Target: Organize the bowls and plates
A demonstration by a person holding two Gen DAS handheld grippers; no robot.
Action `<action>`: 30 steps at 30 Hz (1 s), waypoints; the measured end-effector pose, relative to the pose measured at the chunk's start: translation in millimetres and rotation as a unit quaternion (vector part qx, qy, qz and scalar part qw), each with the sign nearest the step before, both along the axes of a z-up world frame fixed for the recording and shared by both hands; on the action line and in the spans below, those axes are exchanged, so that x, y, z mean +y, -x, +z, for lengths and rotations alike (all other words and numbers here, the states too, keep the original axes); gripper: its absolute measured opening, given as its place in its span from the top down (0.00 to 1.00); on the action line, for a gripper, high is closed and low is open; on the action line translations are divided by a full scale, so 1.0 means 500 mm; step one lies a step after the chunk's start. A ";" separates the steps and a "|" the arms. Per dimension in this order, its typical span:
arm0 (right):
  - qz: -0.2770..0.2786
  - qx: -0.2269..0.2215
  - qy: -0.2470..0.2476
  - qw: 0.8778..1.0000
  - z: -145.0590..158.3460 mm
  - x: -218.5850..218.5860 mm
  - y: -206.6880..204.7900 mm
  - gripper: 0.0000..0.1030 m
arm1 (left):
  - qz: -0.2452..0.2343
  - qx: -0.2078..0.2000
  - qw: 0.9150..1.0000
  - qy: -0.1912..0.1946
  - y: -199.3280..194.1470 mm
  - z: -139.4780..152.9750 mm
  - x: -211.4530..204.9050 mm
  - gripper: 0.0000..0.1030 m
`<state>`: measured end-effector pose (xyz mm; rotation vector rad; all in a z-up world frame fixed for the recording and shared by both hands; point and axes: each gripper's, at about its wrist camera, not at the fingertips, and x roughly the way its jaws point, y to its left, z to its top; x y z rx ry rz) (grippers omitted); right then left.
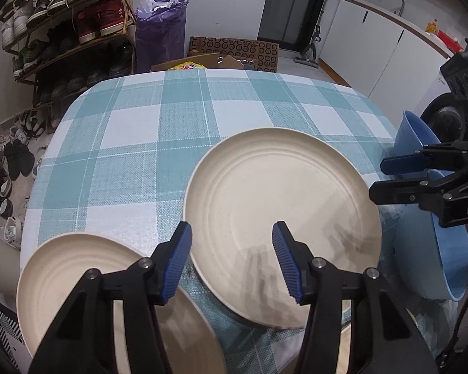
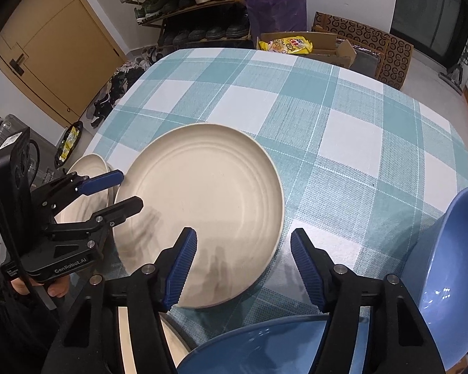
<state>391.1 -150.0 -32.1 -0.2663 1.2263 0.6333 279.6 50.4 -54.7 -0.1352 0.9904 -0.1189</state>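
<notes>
Teal-and-white checked cloth (image 1: 134,131) covers the desk, and behind it, in the upper left of the left wrist view, a shoe rack (image 1: 65,21) stands against the wall with a purple bag (image 1: 160,31) and patterned cardboard boxes (image 1: 234,51) beside it. One large cream plate (image 1: 280,215) lies flat near the middle of the desk; in the right wrist view the same plate sits centre-left (image 2: 202,205). A second cream plate (image 1: 78,280) lies at the lower left of the left wrist view, close to the first but apart from it, with a strip of cloth between them. The left gripper (image 1: 232,255) hangs over that gap and the big plate's near rim — its jaws stand partly apart, the blue ribbed pads (image 1: 177,261) pressing on nothing. The right gripper (image 2: 243,265) hovers over the large plate's lower right edge, its jaws likewise parted with nothing clamped. Two blue bowls occupy the right side of the desk — one blue bowl (image 2: 255,346) sits at the bottom of the right wrist view, under the gripper, and a taller blue bowl (image 2: 452,268) stands tilted at the lower right edge. From the left wrist view they show at the right margin. A hand (image 2: 56,286) holding the left gripper shows at lower left in the right wrist view.
</notes>
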 end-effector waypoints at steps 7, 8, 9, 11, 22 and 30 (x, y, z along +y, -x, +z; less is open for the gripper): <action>0.002 0.005 0.003 1.000 -0.012 0.003 -0.005 0.37 | 0.015 0.000 1.000 -0.005 -0.006 -0.003 0.010 0.49; 0.002 0.007 0.002 1.000 -0.014 0.003 -0.006 0.37 | 0.015 0.002 1.000 -0.005 -0.007 -0.004 0.010 0.49; 0.002 0.008 0.002 1.000 -0.016 0.004 -0.006 0.37 | 0.012 0.008 1.000 -0.006 -0.009 -0.008 0.010 0.49; 0.004 0.011 0.003 1.000 -0.019 0.004 -0.007 0.37 | 0.010 0.013 1.000 -0.012 -0.012 -0.014 0.006 0.49; -0.003 0.037 0.019 0.999 -0.056 0.019 -0.028 0.46 | 0.000 0.044 0.999 -0.018 -0.011 -0.034 -0.001 0.49; -0.004 0.038 0.028 0.999 -0.062 0.025 -0.031 0.47 | -0.004 0.051 0.998 -0.027 -0.008 -0.034 -0.011 0.50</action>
